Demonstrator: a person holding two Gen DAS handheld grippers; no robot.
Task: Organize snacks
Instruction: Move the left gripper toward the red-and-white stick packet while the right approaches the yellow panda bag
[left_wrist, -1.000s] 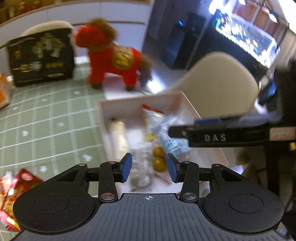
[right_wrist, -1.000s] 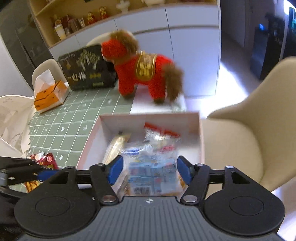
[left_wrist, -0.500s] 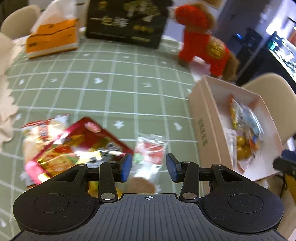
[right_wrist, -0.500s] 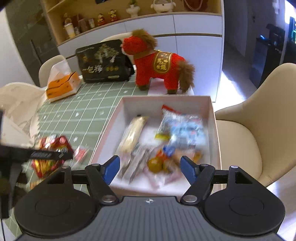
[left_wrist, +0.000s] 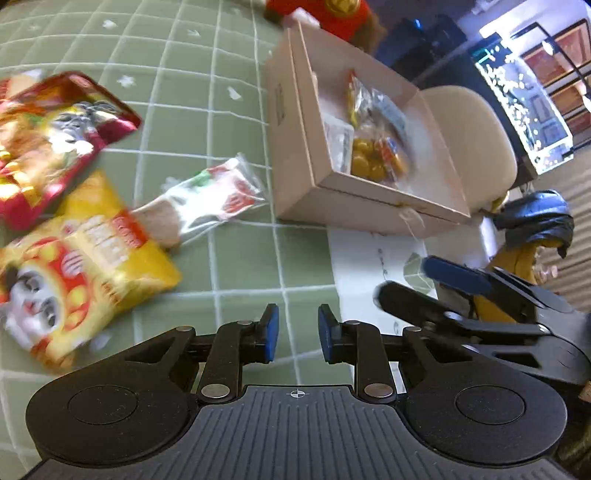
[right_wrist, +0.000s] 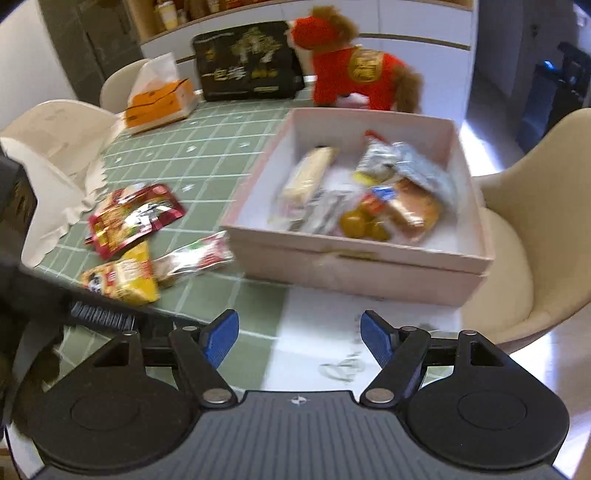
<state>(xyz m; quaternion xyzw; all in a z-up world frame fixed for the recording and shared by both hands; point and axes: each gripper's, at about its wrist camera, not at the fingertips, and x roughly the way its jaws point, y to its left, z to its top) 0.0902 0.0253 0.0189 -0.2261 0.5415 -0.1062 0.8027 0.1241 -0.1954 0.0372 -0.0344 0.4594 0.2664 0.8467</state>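
Observation:
A pale pink box (right_wrist: 362, 258) holds several snacks; it also shows in the left wrist view (left_wrist: 295, 122). On the green checked cloth left of it lie a clear red-and-white snack packet (right_wrist: 195, 256) (left_wrist: 207, 201), a yellow bag (right_wrist: 122, 278) (left_wrist: 77, 266) and a red bag (right_wrist: 133, 218) (left_wrist: 51, 136). My left gripper (left_wrist: 295, 332) is open and empty, low over the cloth, near the yellow bag. My right gripper (right_wrist: 299, 338) is wide open and empty, in front of the box near the table edge.
A red plush horse (right_wrist: 354, 70), a black gift box (right_wrist: 247, 68) and an orange tissue box (right_wrist: 160, 101) stand at the far side. Cream chairs (right_wrist: 535, 229) sit to the right. White paper (right_wrist: 48, 162) lies at the left.
My left gripper swung away from the box, round to the loose snacks on the cloth. My right gripper let its packet drop in the box and pulled back, open.

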